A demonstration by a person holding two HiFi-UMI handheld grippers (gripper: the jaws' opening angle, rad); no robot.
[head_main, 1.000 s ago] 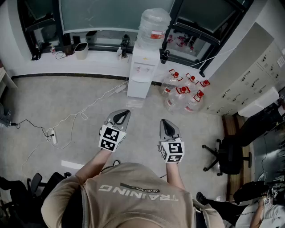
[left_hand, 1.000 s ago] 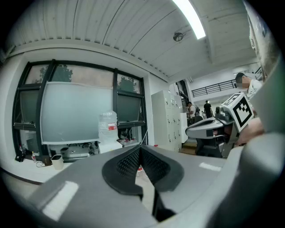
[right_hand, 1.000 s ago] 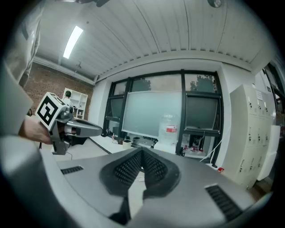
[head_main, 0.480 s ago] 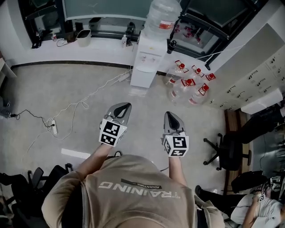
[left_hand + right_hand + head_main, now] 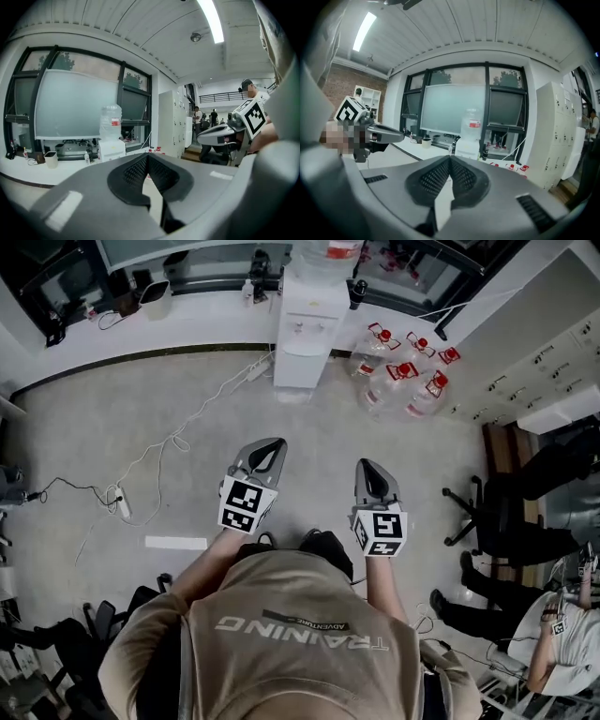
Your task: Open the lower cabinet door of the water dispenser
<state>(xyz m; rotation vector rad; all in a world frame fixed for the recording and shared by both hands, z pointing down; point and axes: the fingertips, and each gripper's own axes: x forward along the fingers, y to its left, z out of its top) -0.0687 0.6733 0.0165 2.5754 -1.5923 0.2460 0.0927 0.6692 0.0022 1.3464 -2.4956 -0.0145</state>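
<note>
The tall white water dispenser [image 5: 306,322] stands at the far side of the room against the window ledge, and its white lower cabinet door [image 5: 298,373] faces the person, well apart from both tools. The left gripper [image 5: 270,448] and the right gripper [image 5: 367,470] are held side by side over the grey floor, each with its jaws closed tip to tip on nothing.

The door is probably a light, stiff panel on side hinges with a weak catch. Its smooth face would likely slip under the pads, so a free edge or a recess is the place to hold. No handle can be made out from here. With the load on top, a gentle pull seems wise.

That load is a large clear water bottle with a red label [image 5: 473,124]; its fill level cannot be told. Several clear red-capped jugs [image 5: 405,381] sit on the floor to the right. A small white tub [image 5: 155,298] stands on the ledge to the left, its contents unseen.
</note>
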